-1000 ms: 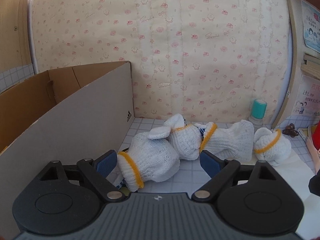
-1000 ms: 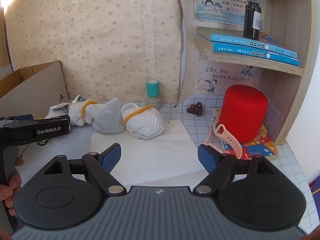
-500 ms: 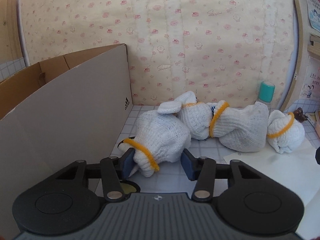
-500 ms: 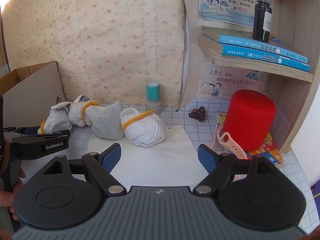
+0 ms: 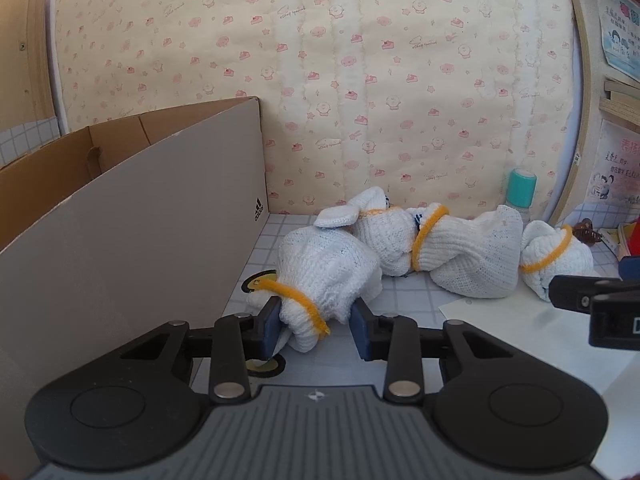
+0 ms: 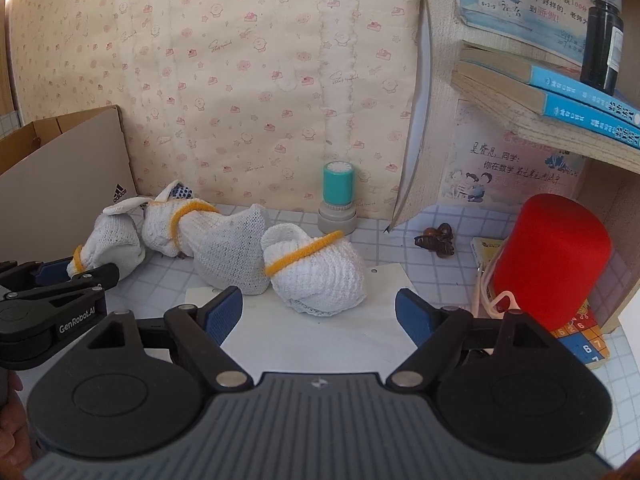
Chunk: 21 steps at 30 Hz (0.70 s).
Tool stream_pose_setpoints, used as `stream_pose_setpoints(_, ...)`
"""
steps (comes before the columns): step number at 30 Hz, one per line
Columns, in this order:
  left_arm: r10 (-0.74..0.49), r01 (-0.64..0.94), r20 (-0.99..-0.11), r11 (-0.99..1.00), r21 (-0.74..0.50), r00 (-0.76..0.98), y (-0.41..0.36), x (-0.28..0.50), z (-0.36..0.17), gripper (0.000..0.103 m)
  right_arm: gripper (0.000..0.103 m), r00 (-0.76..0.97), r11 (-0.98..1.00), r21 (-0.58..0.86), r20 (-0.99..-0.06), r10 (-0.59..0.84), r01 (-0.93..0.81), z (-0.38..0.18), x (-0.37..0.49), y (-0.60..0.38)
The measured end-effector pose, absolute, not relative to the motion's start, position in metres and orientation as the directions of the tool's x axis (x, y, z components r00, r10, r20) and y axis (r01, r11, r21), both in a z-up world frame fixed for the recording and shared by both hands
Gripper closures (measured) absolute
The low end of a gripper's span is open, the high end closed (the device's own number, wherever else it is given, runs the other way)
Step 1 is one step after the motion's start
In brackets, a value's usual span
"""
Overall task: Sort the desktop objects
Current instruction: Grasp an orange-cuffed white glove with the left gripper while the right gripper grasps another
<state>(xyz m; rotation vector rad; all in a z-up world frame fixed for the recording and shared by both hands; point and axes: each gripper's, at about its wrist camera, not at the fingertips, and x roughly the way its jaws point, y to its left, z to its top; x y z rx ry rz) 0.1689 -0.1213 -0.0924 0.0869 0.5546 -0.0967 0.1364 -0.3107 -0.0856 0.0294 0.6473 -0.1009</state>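
Gridded desk: left claw [image 5: 314, 330] closing on nearest glove bundle [image 5: 320, 276].

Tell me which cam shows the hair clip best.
Right wrist. The brown hair clip lies whole and unobstructed on the checked desktop, left of the red cylinder. In the left wrist view the hair clip is only a small sliver at the right edge, behind a rolled glove.

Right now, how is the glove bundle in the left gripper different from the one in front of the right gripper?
The left bundle is pinched at its cuff by the left gripper, whose jaws have just been closing; the right bundle lies free ahead of the open right gripper. The left sits beside the cardboard box, the right on white paper. Both are white knit with yellow bands.
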Motion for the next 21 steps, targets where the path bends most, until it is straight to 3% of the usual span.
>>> stream_pose_setpoints(15,-0.090,0.135,-0.528,0.990,0.048,0.845,-0.123,0.155,-0.094,0.065,0.023,0.756,0.996,-0.018,-0.650,-0.078,0.088,-0.102,0.188,-0.308)
stream_pose_setpoints(19,-0.088,0.137,-0.530,0.989,0.054,0.844,-0.123,0.155,-0.095,0.065,0.036,0.725,0.995,-0.021,-0.683,-0.088,0.101,-0.111,0.196,-0.314)
stream_pose_setpoints(21,-0.087,0.138,-0.533,0.989,0.057,0.842,-0.122,0.154,-0.095,0.065,0.038,0.733,0.995,-0.011,-0.675,-0.083,0.103,-0.115,0.197,-0.316)
